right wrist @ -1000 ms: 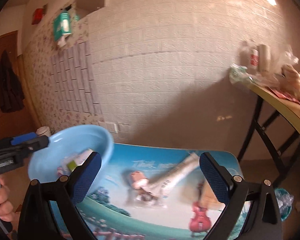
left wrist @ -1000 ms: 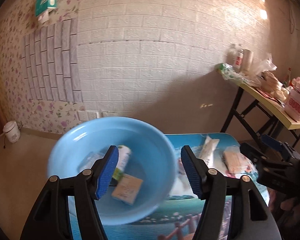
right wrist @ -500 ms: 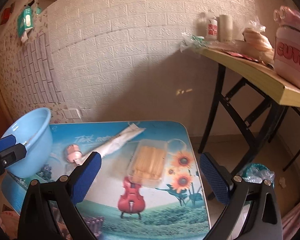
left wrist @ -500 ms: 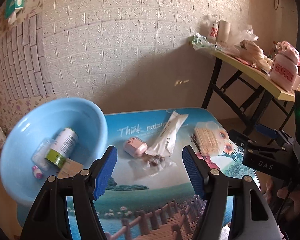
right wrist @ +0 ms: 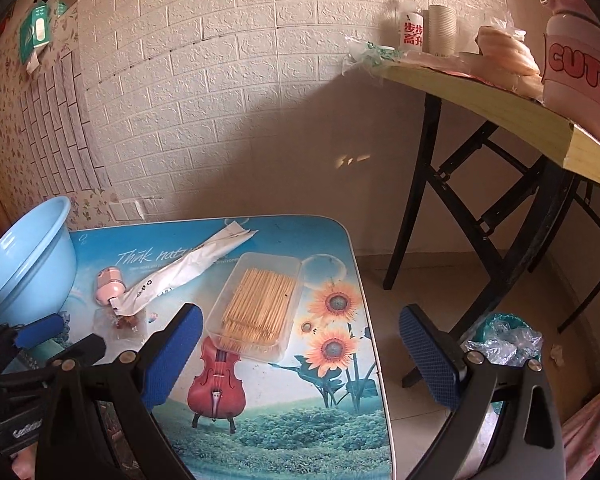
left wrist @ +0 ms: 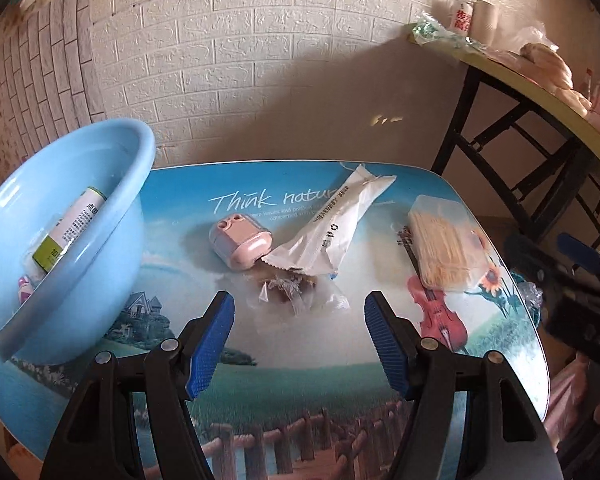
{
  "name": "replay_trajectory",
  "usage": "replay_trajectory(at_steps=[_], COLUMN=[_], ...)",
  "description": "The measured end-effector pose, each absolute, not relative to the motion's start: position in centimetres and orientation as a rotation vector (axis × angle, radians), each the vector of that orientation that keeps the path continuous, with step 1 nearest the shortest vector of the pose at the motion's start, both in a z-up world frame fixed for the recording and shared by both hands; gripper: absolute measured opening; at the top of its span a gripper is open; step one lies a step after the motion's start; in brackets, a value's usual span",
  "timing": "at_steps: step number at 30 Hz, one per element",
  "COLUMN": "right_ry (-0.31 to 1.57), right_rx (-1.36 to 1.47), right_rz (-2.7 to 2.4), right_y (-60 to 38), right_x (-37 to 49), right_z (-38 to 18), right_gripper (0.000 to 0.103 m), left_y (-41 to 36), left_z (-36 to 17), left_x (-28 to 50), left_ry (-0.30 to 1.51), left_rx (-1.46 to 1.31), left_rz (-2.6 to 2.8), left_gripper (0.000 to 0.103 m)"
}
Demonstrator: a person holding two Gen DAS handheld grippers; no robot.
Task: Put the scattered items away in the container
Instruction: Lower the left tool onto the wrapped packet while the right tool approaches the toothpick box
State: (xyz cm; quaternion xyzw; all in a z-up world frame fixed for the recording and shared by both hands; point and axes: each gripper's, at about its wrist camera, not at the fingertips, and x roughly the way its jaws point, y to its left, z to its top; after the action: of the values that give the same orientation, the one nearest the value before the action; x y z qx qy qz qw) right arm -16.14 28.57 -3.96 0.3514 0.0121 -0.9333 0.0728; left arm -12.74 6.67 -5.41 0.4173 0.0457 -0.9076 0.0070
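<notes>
- Left wrist view: my left gripper [left wrist: 299,334] has its jaws apart and empty above the crumpled clear plastic wrapper [left wrist: 296,294].
- Just beyond: pink plastic pencil sharpener [left wrist: 241,242], touching the long white paper sachet [left wrist: 336,224].
- Right gripper [right wrist: 300,356] is spread wide and empty, near the clear toothpick box [right wrist: 256,306].
- Light-blue plastic basin [left wrist: 56,240] sits at the table's left edge, holding earlier items.

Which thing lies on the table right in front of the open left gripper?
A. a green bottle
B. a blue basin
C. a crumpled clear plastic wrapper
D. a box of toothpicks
C: in the left wrist view, the crumpled clear wrapper lies just ahead of the gap between the left gripper fingers, while the toothpick box lies off to the right and the blue basin to the left.
</notes>
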Motion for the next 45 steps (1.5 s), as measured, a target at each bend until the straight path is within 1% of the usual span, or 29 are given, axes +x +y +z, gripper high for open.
replay_trajectory(at_steps=[4,16,24,29,32,33,38,40,45], right_ry=[0.060,0.043,0.034,0.035,0.041,0.042,0.047,0.028,0.022], right_rx=[1.082,1.086,1.118,1.118,1.122,1.124,1.145,1.156,1.175], right_rz=[-2.784,-2.765,-2.746,-2.738,-2.731,-2.728,-2.715,-2.709,-2.705], right_y=[28.2,27.6,27.0,26.5,26.1,25.9,25.4,25.2,24.7], right_x=[-16.6,-17.5,-18.1,-18.2,-18.2,-18.2,-18.7,-19.1,-19.8], right_z=[-4.8,-5.1,-5.6,-5.7,-5.8,-5.9,-6.6,-6.8,-7.1], right_gripper=[0.099,0.099,0.099,0.099,0.099,0.099,0.099,0.099,0.099], left_y=[6.0,6.4,5.4,5.5,5.5,5.5,4.7,4.5,3.8], left_z=[-5.8,-8.1,-9.0,-9.2,-9.1,-9.1,-9.2,-9.2,-9.2], left_x=[-14.0,-15.8,-16.9,-16.9,-16.6,-16.5,-15.7,-15.2,-13.9], left_ry=[0.180,0.100,0.113,0.079,0.090,0.073,0.083,0.076,0.068], left_rx=[1.311,1.400,1.439,1.436,1.431,1.440,1.456,1.455,1.471], left_rz=[-2.823,-2.753,-2.725,-2.741,-2.787,-2.814,-2.856,-2.872,-2.893], left_gripper=[0.066,0.065,0.066,0.066,0.058,0.051,0.042,0.035,0.032])
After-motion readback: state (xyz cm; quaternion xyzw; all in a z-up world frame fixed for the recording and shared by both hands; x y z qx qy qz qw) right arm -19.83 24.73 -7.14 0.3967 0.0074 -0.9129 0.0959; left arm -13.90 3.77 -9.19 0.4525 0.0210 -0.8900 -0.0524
